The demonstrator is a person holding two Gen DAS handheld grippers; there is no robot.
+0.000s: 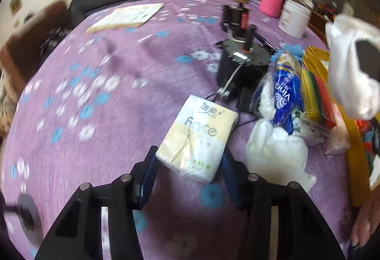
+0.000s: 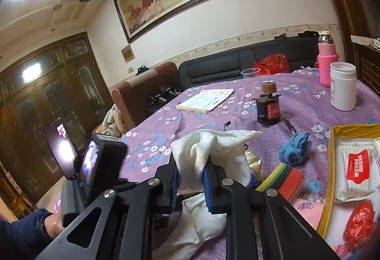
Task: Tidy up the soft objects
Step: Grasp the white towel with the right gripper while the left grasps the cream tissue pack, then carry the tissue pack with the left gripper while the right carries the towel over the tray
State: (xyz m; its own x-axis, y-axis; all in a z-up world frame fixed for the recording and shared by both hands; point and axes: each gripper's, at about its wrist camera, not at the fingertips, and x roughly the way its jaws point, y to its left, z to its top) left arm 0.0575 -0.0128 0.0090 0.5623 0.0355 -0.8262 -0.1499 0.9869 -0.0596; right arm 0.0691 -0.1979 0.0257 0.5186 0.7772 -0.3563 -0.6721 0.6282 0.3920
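Note:
My left gripper [image 1: 188, 165] is open, its jaws standing on either side of the near end of a pale yellow tissue pack [image 1: 198, 139] that lies on the purple tablecloth [image 1: 95, 117]. My right gripper [image 2: 190, 179] is shut on a white cloth [image 2: 213, 150] and holds it above the table; this held cloth also shows at the right edge of the left wrist view [image 1: 349, 70]. Another white cloth [image 1: 277, 153] lies right of the pack. A blue tissue pack [image 1: 283, 93], coloured sponges [image 2: 285, 179] and a blue rag [image 2: 295, 147] lie nearby.
A yellow-rimmed box [image 2: 332, 139] at the right holds a wipes pack [image 2: 356, 169] and red wrap [image 2: 361, 224]. A black device [image 1: 239, 63], dark jar [image 2: 268, 110], white jar [image 2: 343, 86], pink bottle [image 2: 327, 63], booklet [image 2: 206, 99] and plastic cup [image 2: 250, 73] stand farther back.

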